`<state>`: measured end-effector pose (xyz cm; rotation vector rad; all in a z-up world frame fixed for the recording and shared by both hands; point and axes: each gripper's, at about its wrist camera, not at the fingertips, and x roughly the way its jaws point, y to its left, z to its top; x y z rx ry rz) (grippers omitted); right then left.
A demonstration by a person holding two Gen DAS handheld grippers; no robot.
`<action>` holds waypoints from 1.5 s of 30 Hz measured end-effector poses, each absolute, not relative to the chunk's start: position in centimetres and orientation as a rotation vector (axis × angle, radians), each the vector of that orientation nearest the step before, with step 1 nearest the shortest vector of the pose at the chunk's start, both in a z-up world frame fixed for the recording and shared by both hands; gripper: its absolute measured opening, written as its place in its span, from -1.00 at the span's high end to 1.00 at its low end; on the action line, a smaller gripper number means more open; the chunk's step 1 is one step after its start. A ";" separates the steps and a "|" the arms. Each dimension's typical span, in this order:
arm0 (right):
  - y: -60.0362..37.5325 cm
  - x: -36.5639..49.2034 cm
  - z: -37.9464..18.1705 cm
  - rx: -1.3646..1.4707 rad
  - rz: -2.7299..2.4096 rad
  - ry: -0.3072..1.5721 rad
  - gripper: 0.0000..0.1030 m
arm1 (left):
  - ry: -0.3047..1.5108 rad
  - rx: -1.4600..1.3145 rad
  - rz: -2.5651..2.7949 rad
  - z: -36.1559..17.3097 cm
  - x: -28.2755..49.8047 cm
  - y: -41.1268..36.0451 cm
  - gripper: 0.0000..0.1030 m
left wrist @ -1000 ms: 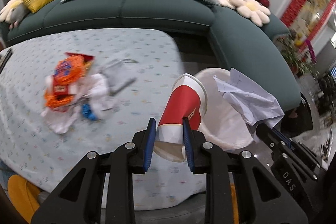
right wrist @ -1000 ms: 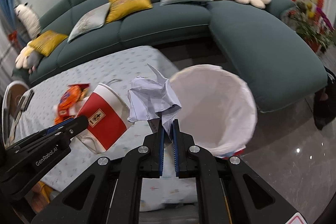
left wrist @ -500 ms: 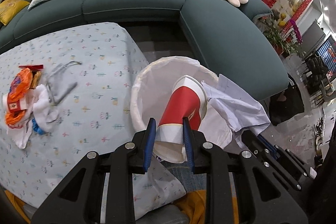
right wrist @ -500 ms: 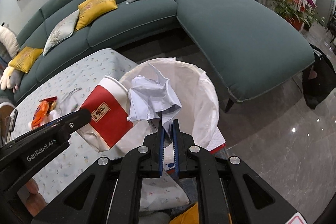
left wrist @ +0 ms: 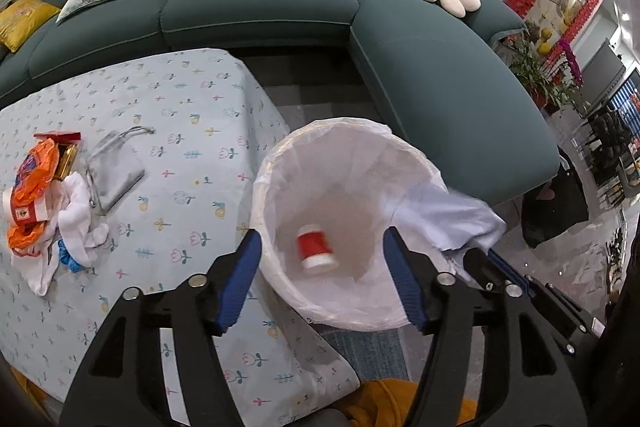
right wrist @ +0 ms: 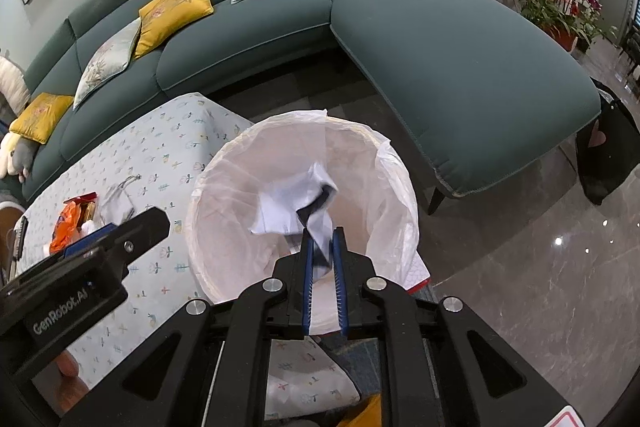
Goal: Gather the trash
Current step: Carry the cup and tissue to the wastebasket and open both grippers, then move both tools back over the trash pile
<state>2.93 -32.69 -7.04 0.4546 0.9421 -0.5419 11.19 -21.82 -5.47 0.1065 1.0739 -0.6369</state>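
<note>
Only the left wrist view shows the red and white paper cup point(left wrist: 316, 246): it is inside the white-lined trash bin point(left wrist: 276, 163), low against the liner, clear of the left gripper point(left wrist: 322, 277), whose blue-padded jaws are opening wide with nothing between them, straddling the bin's near rim. That view also shows the rest of the litter on the flowered tablecloth point(left wrist: 192, 147): an orange wrapper point(left wrist: 32, 167), crumpled white tissue point(left wrist: 78, 223), a scrap of blue point(left wrist: 66, 255) and a grey drawstring pouch point(left wrist: 114, 171), all well apart from the bin. The crumpled paper point(left wrist: 452, 215) appears there as a blurred pale sheet over the bin's right rim. The right wrist view looks straight down into the bin point(right wrist: 224, 163) but the cup is hidden there behind the crumpled paper point(right wrist: 288, 207), which hangs over the bin's mouth with its lower end between the pads of the right gripper point(right wrist: 323, 259); those jaws are opening and stand only slightly apart, and I cannot tell for sure whether the pads press on the sheet. The left gripper's black body point(right wrist: 80, 267) crosses the lower left of this view. A dark green sofa point(right wrist: 440, 39) with yellow and grey cushions curves behind.
</note>
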 end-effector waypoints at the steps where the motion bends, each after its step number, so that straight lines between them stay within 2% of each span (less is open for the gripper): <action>1: -32.6 3.0 -7.0 0.457 -0.538 0.941 0.71 | 1.076 0.105 -0.630 -5.5 11.2 -21.6 -0.20; 5: -31.8 3.4 -6.5 0.443 -0.535 0.939 0.62 | 1.083 0.087 -0.597 -5.6 11.6 -20.2 -0.27; 7: -31.6 3.5 -6.1 0.427 -0.545 0.931 0.34 | 1.083 0.075 -0.581 -5.5 11.8 -19.3 -0.28; 8: -31.3 3.6 -5.8 0.421 -0.547 0.923 0.28 | 1.084 0.071 -0.572 -5.5 11.9 -19.0 -0.28; 15: -29.2 4.2 -3.7 0.394 -0.525 0.896 0.07 | 1.093 0.005 -0.506 -5.0 13.0 -15.2 -0.31; 20: -26.3 5.2 -2.7 0.373 -0.477 0.893 0.03 | 1.083 -0.034 -0.449 -4.5 13.7 -11.4 -0.34; 26: -21.2 6.6 -2.0 0.320 -0.405 0.898 -0.11 | 1.083 -0.067 -0.374 -4.5 14.5 -6.2 -0.35; 28: -19.9 7.1 -2.0 0.305 -0.389 0.904 -0.13 | 1.077 -0.063 -0.337 -4.6 14.8 -4.4 -0.38; 31: -17.8 7.9 -1.9 0.287 -0.358 0.916 -0.20 | 1.072 -0.060 -0.282 -4.9 15.2 -1.5 -0.58; 33: -16.3 8.5 -1.9 0.267 -0.344 0.917 -0.27 | 1.067 -0.064 -0.252 -5.1 15.4 0.3 -0.59; 45: -9.3 12.2 -3.9 0.225 -0.252 0.978 -0.28 | 1.101 -0.090 -0.105 -7.7 16.9 9.8 -0.59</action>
